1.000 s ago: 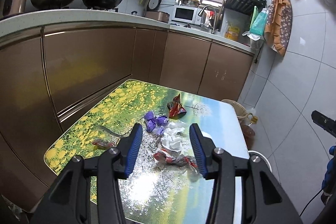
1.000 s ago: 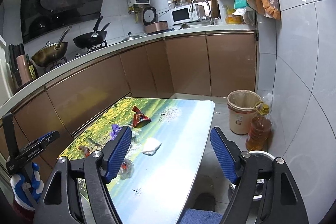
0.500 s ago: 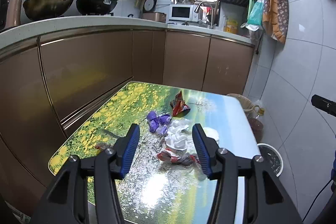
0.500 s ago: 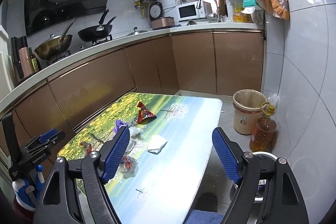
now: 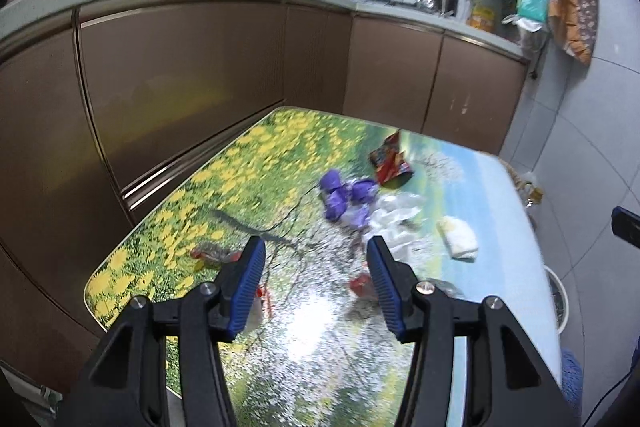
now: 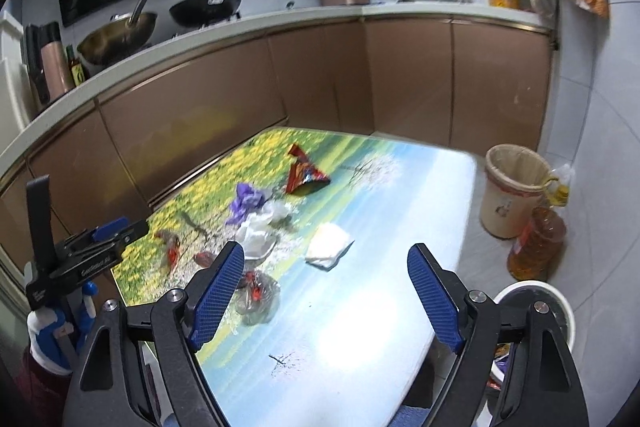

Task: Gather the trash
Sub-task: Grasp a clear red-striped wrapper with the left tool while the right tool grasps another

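Trash lies scattered on a table with a flower-and-sky print (image 5: 256, 163) (image 6: 420, 187): a red snack wrapper (image 5: 390, 159) (image 6: 304, 175), purple wrappers (image 5: 346, 197) (image 6: 247, 201), crumpled clear plastic (image 5: 394, 217) (image 6: 260, 235), a white tissue (image 5: 458, 238) (image 6: 328, 246), and small red wrappers (image 5: 214, 254) (image 6: 256, 289). My left gripper (image 5: 316, 283) is open and empty above the table's near end. My right gripper (image 6: 324, 293) is open wide and empty above the near edge. The left gripper also shows in the right wrist view (image 6: 86, 253).
A lined trash bin (image 6: 514, 189) stands on the floor beyond the table's right side, next to an oil bottle (image 6: 538, 245) and a white bowl-like container (image 6: 536, 311). Brown cabinets (image 5: 180, 83) run along the left and back. Pans sit on the counter (image 6: 208, 5).
Both grippers have moved forward and lower toward the table; the trash looks larger and nearer. Both stay open and empty.
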